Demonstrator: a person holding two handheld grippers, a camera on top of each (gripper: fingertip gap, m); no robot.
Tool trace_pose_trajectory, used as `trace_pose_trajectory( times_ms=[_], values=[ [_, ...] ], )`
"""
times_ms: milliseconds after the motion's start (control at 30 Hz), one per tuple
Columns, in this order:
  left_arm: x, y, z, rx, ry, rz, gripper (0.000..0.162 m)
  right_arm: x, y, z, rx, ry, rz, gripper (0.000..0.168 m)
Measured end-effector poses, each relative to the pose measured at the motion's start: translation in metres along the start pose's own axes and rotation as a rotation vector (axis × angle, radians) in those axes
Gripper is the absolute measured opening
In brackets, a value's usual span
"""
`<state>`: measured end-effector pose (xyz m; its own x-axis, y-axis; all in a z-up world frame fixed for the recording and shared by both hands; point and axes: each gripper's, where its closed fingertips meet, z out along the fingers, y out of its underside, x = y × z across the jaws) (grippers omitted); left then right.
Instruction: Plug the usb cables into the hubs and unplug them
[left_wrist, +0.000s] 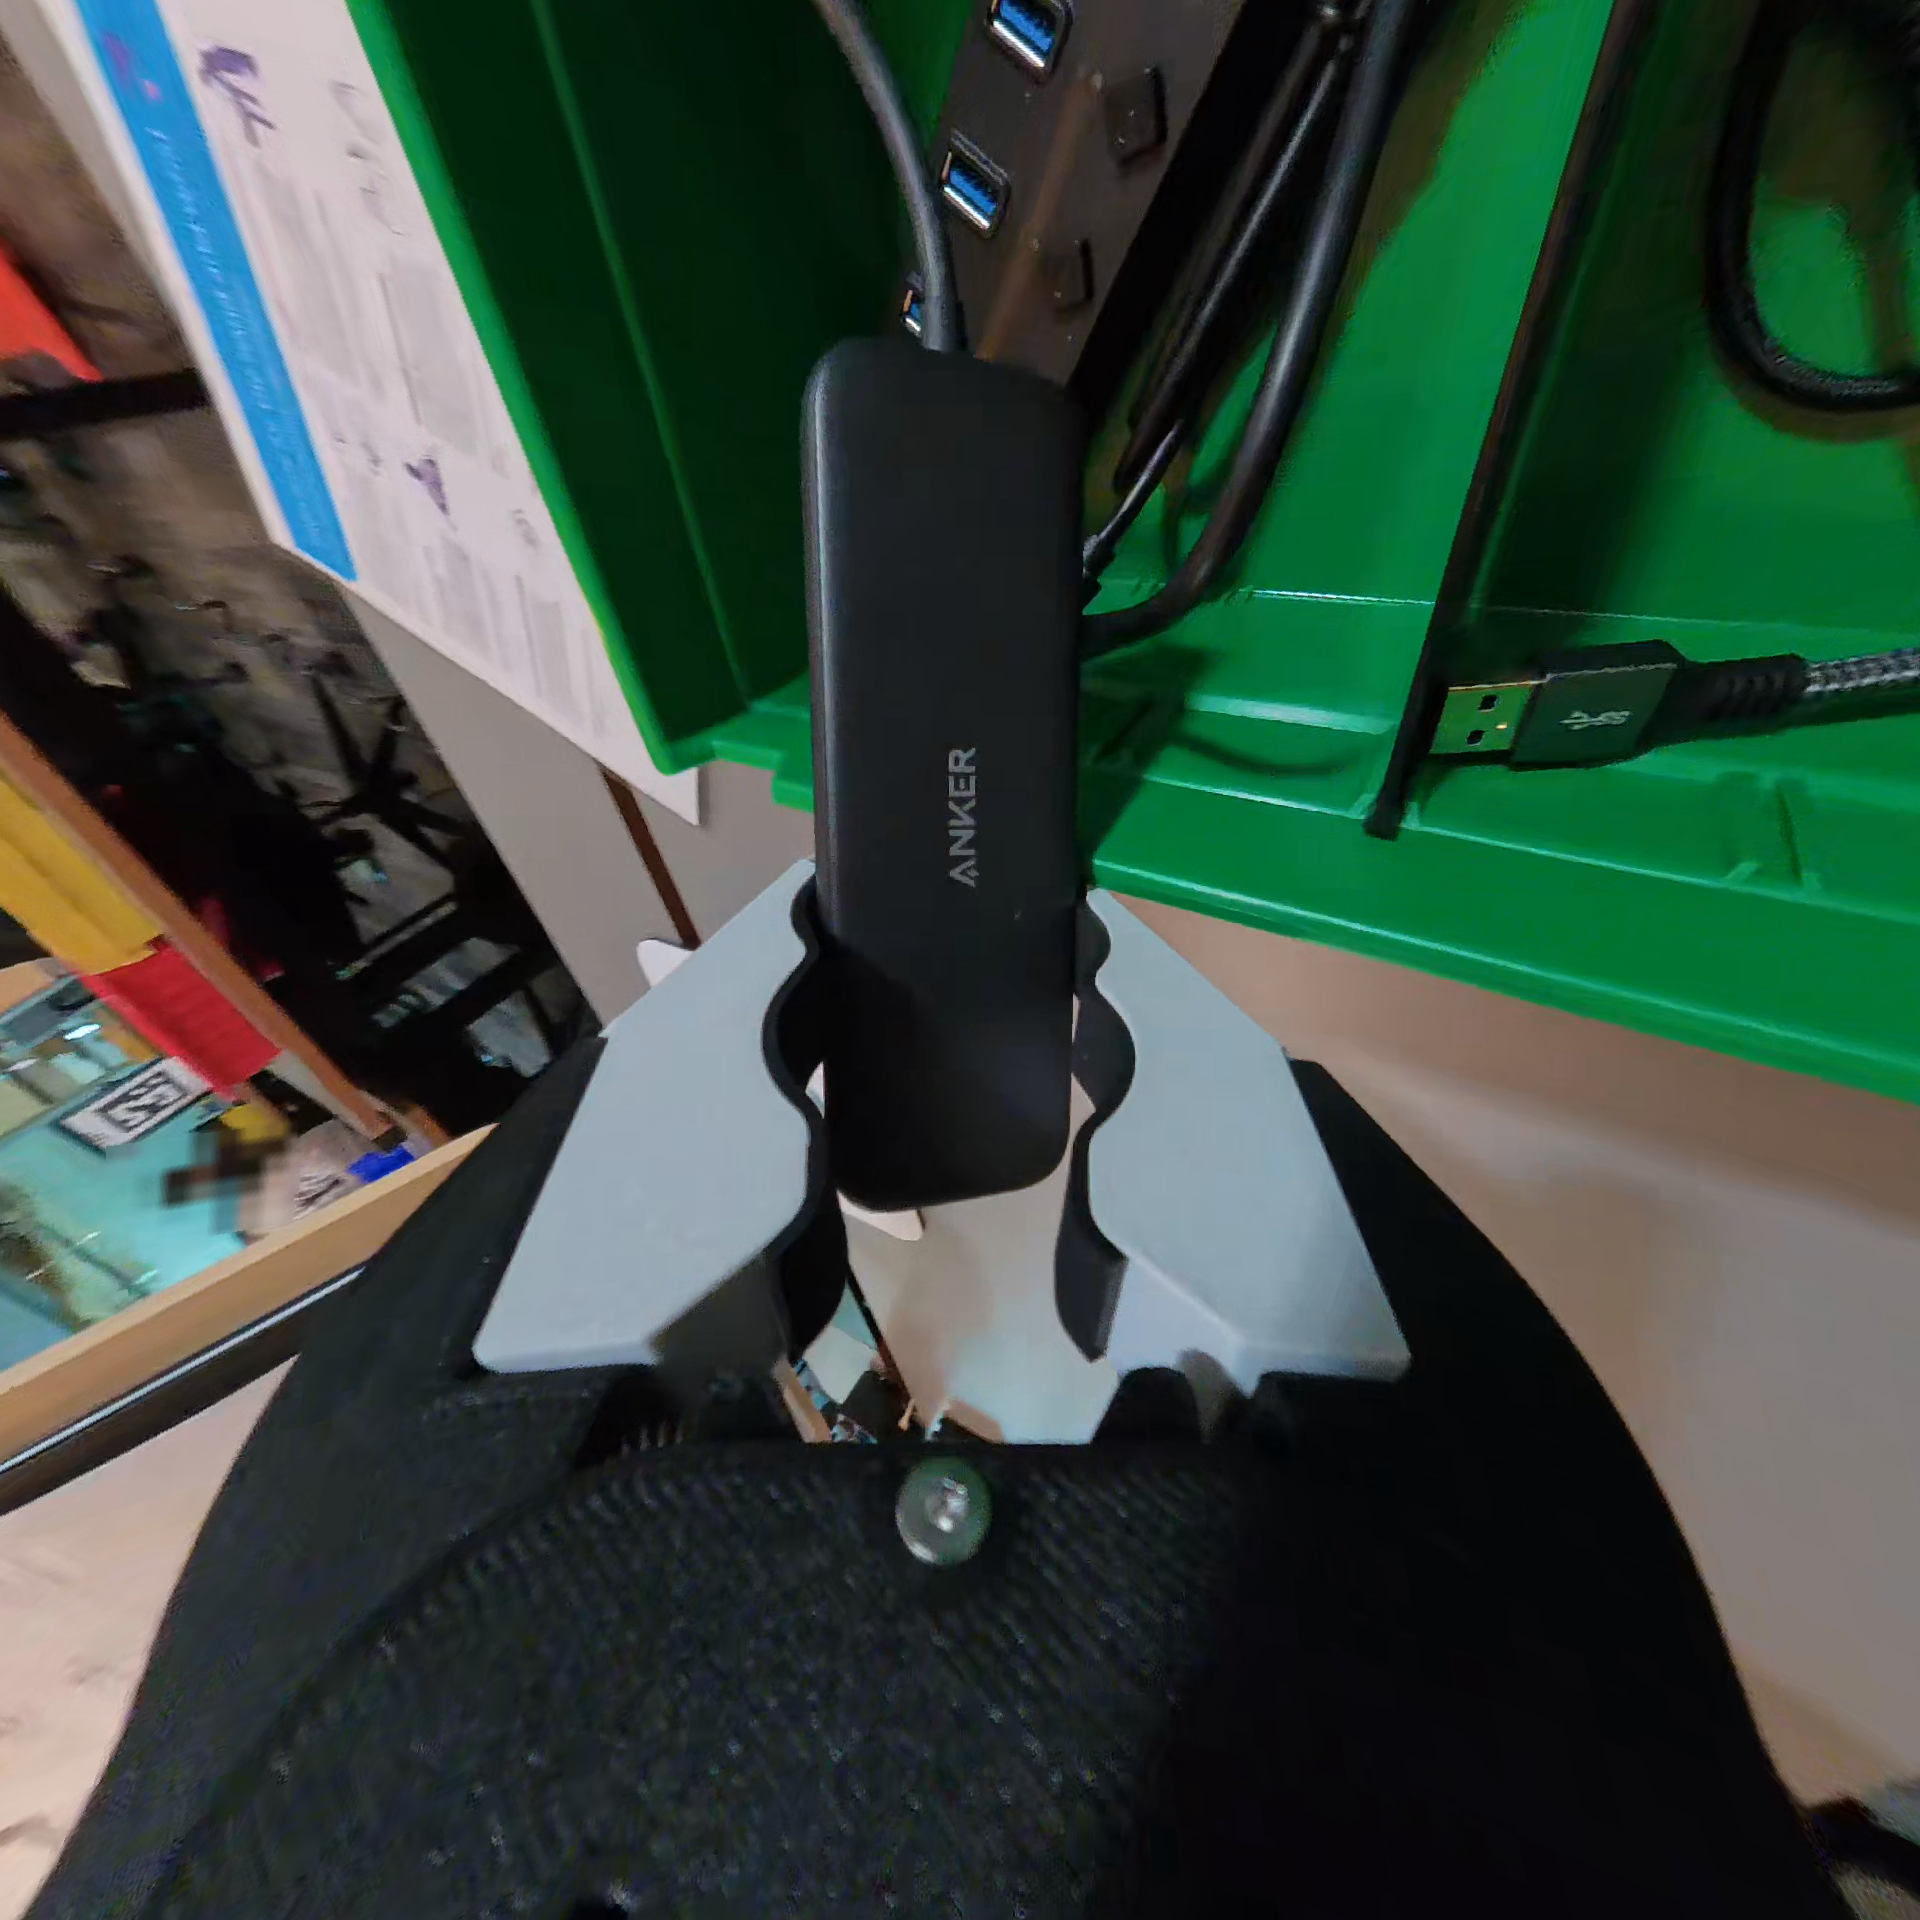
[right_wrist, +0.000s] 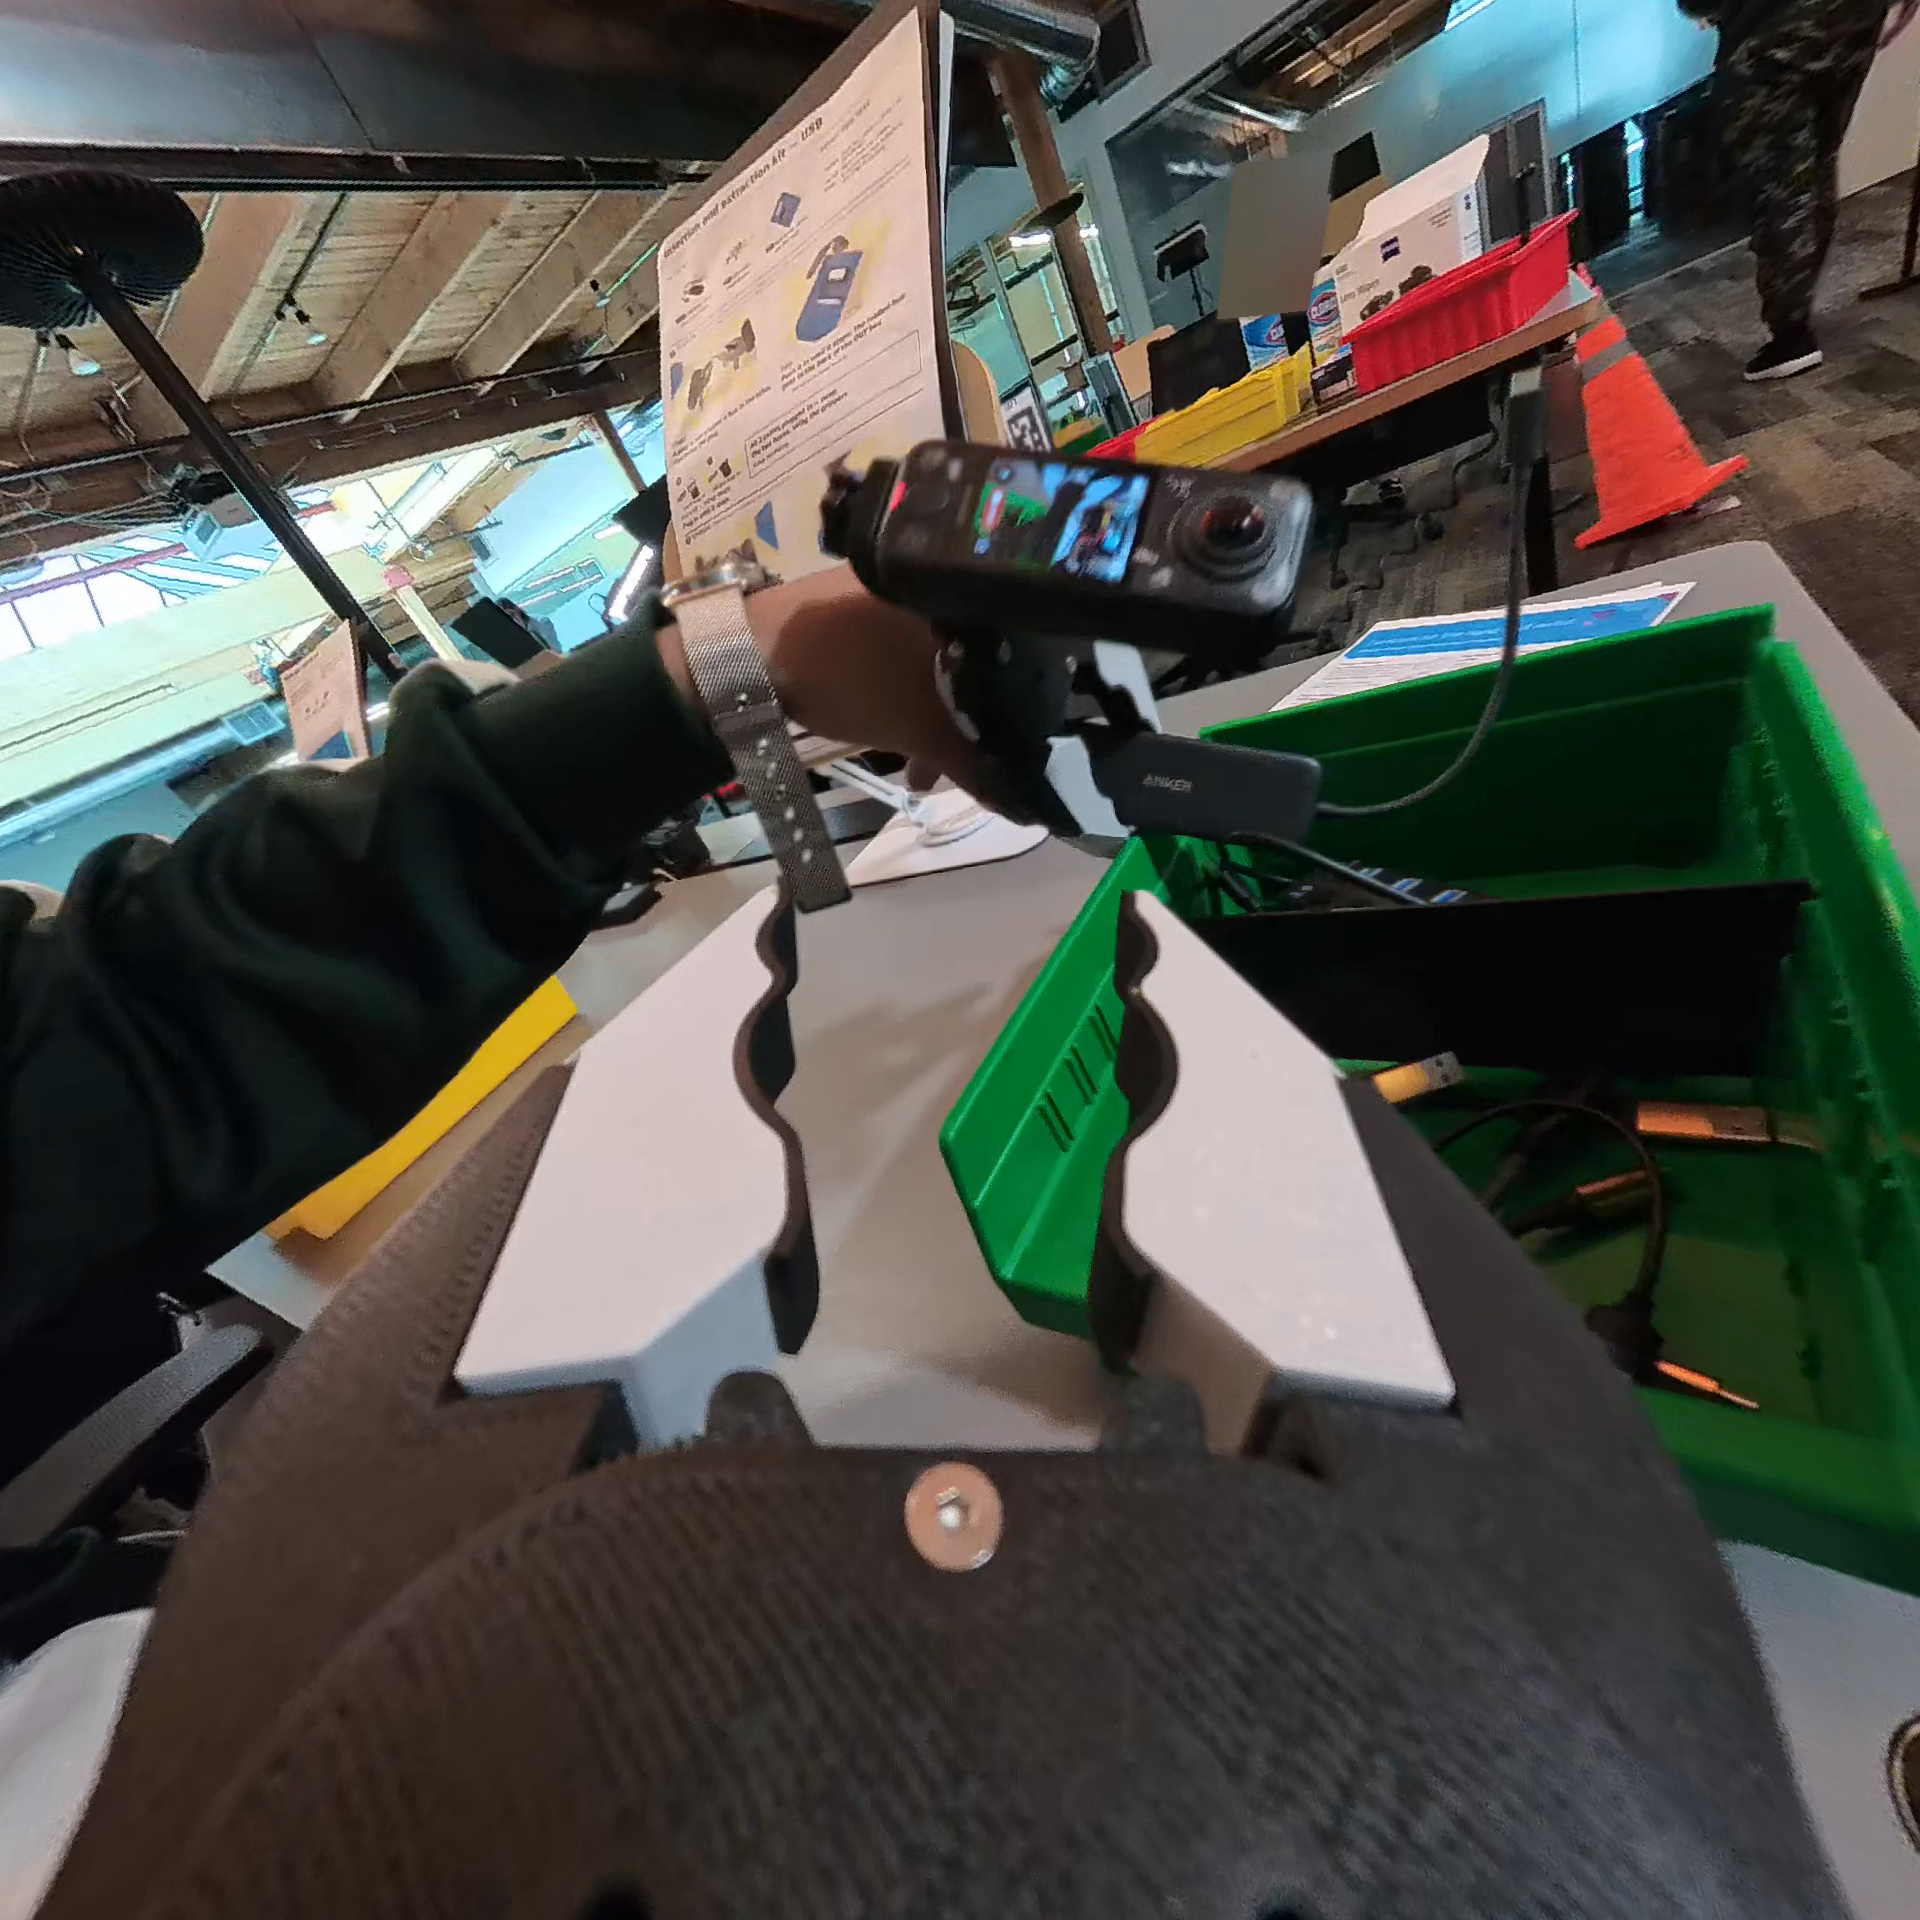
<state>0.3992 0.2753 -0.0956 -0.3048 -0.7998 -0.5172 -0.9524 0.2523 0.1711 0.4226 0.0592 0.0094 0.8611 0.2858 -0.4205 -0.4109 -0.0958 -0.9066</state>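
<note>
grey bench (right_wrist: 914, 997) carrying a green bin (right_wrist: 1039, 1132) split by a black divider (right_wrist: 1507, 966); left gripper (left_wrist: 940, 1049) clamped on a slim black usb hub (left_wrist: 935, 665), held above the bin's corner; right gripper (right_wrist: 956, 1101) spread wide, holding nothing, over the bench; loose braided usb cable (left_wrist: 1600, 707) lying in the bin.

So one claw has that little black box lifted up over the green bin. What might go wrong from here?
The left gripper clamps only the near end of the hub, so a push from a plug may twist it or make it slip.

The hub's cable trails down into the green bin among other cords; lifting further could snag or drag them.

The right gripper is open and empty, and the braided plug lies flat, an awkward thing to pick up.
</note>
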Motion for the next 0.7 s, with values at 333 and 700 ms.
trace_pose_trajectory(
  times_ms=[333, 700],
  values=[
    [-0.003, -0.029, -0.026, 0.051, 0.066, 0.009, 0.044, 0.000, 0.003, 0.002, -0.008, 0.002, 0.000, 0.062],
    [-0.014, -0.096, -0.036, 0.415, 0.114, -0.230, 0.047, 0.004, 0.015, 0.001, -0.036, 0.012, 0.020, 0.062]
  ],
)
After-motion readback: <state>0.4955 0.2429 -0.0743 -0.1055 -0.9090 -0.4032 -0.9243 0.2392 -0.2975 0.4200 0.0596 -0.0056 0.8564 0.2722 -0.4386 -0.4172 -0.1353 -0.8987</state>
